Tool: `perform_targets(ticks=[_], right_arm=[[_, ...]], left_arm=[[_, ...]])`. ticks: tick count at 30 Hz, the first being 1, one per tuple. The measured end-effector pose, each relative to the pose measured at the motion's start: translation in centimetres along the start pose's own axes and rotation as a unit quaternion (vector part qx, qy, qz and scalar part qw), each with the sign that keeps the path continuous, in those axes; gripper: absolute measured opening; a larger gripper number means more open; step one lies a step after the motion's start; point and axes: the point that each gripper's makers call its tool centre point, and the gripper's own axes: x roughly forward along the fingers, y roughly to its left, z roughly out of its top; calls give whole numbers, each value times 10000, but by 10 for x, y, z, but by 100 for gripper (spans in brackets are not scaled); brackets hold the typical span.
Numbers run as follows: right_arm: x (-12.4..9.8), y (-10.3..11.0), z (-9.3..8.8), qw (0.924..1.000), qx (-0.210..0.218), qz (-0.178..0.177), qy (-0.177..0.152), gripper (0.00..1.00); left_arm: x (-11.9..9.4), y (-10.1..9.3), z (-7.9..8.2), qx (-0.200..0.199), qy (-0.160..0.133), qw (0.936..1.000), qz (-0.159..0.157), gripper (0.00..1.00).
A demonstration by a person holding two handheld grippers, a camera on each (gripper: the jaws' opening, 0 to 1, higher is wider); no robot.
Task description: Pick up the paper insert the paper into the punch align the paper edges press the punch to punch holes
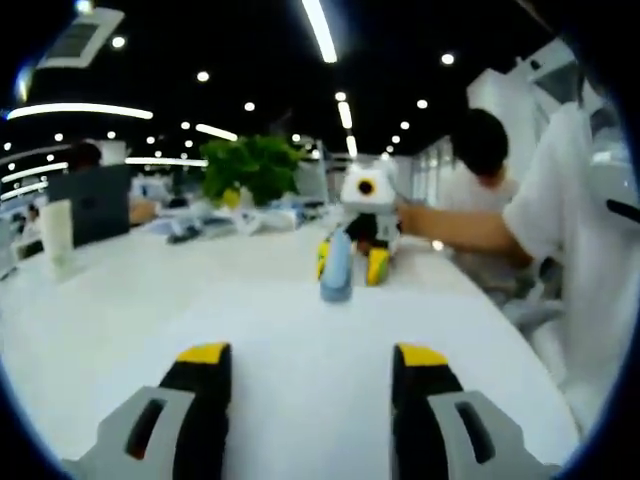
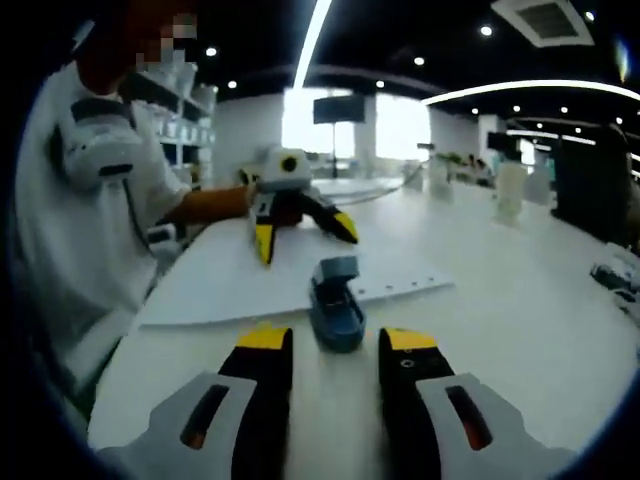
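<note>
In the right gripper view the blue punch (image 2: 336, 302) lies lengthwise toward the right gripper (image 2: 327, 343), whose jaws stand wide and empty just short of it. The paper (image 2: 250, 280), already holed along one edge, lies under the punch on the white tabletop (image 2: 520, 300). The left gripper (image 2: 300, 228) rests beyond, jaws apart; bare tabletop spreads rightward. No writing is legible.

A blue hole punch (image 2: 336, 300) sits flat on the white counter (image 2: 520, 300), straddling the near edge of a white paper sheet (image 2: 260, 275). A row of punched holes runs along that edge.
</note>
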Motion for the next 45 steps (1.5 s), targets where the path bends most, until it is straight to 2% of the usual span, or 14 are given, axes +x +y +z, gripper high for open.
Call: perform_targets(ticks=[3, 5, 9, 20, 22, 25, 27, 29, 31, 33, 36, 38, 41, 45], right_arm=[[-11, -1, 3, 9988, 166, -423, -201, 39], [-14, -4, -1, 9967, -19, -810, -86, 34], [-5, -5, 0, 9965, 3, -835, -45, 25], [5, -7, -3, 9971, 32, -760, 62, 24], [1, -10, -3, 9961, 97, -873, 24, 27], [-10, -16, 3, 9912, 361, -1259, -187, 30], [-21, -21, 10, 9828, 504, -1719, -443, 31], [-32, -26, 12, 9695, 583, -2309, -581, 31], [-43, -31, 19, 9497, 738, -2903, -914, 31], [-52, -34, 27, 9289, 973, -3271, -1435, 31], [-69, -42, 38, 8978, 957, -3861, -1890, 31], [-79, -47, 43, 8807, 959, -4133, -2109, 30], [-87, -53, 39, 8657, 1020, -4375, -2209, 30], [-91, -57, 32, 8584, 1043, -4562, -2100, 30]], left_arm=[[-1, 3, 2, -69, -55, 9999, 67, 64], [-1, 4, -1, -53, 21, 9999, 112, 63], [1, 2, -5, 58, 125, 9998, 118, 61], [0, 0, -6, 118, 164, 9997, 129, 61], [0, -3, -5, 121, 152, 9997, 128, 61], [-3, -3, 0, 72, 39, 9999, 138, 61], [-6, -2, 12, -145, -226, 9995, 155, 61], [-6, -2, 19, -190, -290, 9992, 182, 60], [3, -5, 21, -157, -152, 9996, 174, 58], [18, -11, 22, 69, 83, 9999, 83, 54], [47, -19, 33, 126, 109, 9999, -22, 51], [66, -20, 44, 70, 11, 9999, -125, 50], [93, -28, 53, 29, -65, 9998, -174, 49], [120, -41, 52, 286, 4, 9989, -367, 48]])
